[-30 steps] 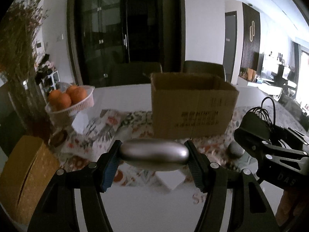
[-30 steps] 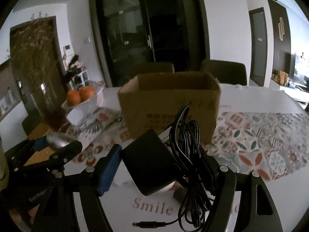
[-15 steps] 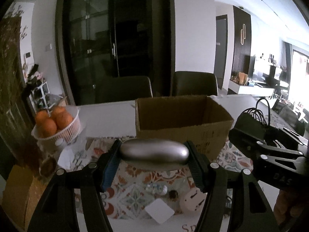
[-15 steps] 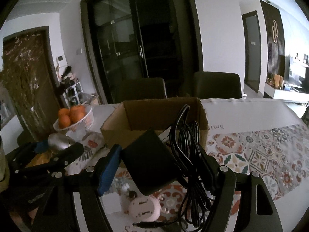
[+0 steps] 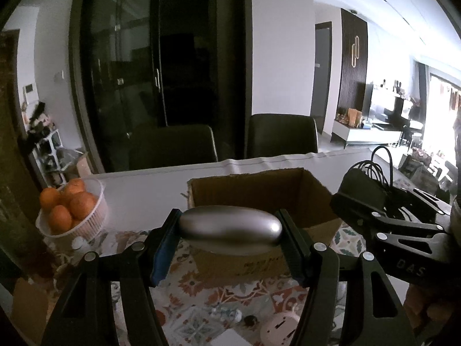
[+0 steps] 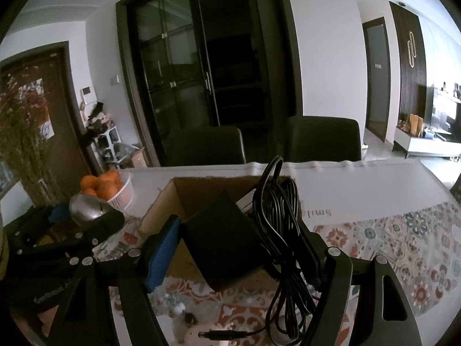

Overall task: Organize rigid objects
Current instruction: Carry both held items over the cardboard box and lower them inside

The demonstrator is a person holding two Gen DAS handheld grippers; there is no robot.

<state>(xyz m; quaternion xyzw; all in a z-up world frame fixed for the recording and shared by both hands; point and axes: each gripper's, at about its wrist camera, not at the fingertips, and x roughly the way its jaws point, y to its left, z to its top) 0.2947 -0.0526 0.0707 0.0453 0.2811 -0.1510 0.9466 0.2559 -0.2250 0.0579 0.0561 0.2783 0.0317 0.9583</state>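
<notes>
Sitting at far left, a basket of oranges stands on the table. The left gripper clamps a silver oval before the cardboard box. The right gripper, marked "DAS", pinches a black adapter and cable; the tablecloth reads "Smile".

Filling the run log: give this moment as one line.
left claw: shut on silver oval metal object | right claw: shut on black power adapter with cable | both near open cardboard box
</notes>
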